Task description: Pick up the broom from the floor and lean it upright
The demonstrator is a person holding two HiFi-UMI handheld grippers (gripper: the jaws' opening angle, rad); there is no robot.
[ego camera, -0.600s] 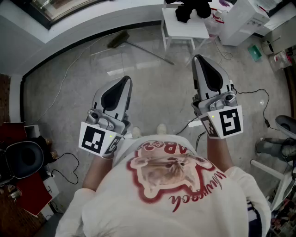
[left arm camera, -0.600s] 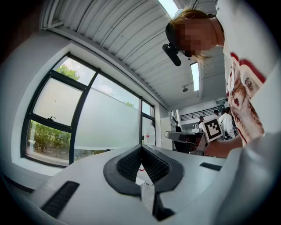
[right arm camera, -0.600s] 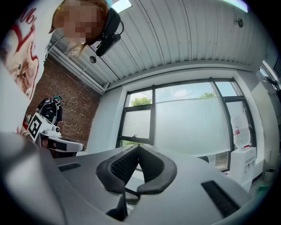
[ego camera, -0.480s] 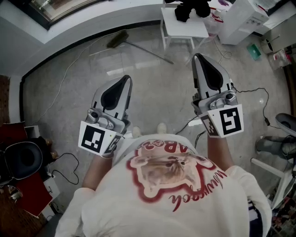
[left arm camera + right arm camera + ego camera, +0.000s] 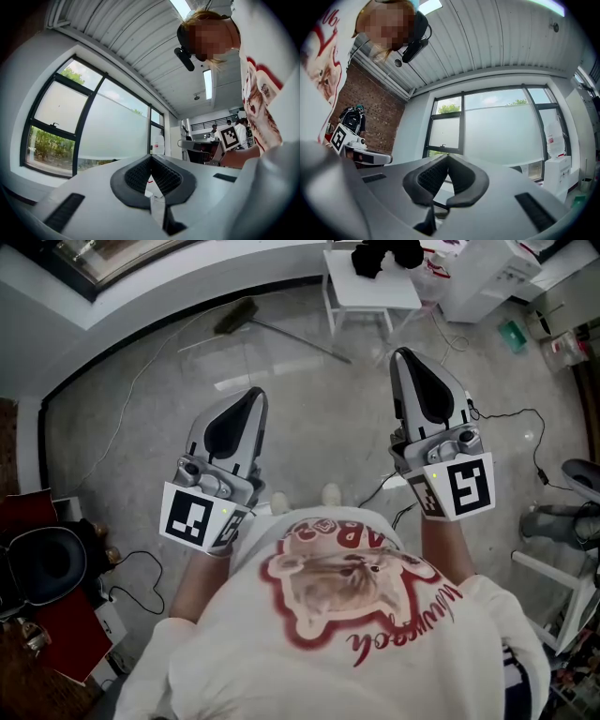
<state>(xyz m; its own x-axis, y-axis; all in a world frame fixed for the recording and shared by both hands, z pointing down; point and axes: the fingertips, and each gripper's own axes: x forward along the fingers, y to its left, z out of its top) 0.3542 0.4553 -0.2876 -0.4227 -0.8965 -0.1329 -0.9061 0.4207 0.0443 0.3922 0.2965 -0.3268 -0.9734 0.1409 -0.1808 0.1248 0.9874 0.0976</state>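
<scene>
Two empty tools: left gripper (image 5: 246, 404) and right gripper (image 5: 405, 362) were carried forward, jaws closed on nothing, because the broom (image 5: 281, 334) lay flat on the floor (image 5: 309, 437) well ahead, not yet reached.

Grey concrete floor (image 5: 309, 427) meets a curved white wall (image 5: 159, 289), with a white table (image 5: 375, 292), tall windows (image 5: 497, 133) and ribbed ceiling (image 5: 497, 37).

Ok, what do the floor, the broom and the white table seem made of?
Floor: probably polished concrete, mottled grey with a glossy reflection. Broom: greyish bristle head, thin dark handle; too small to tell the material. Table: likely painted wood or laminate, plain matt white top and legs.
</scene>
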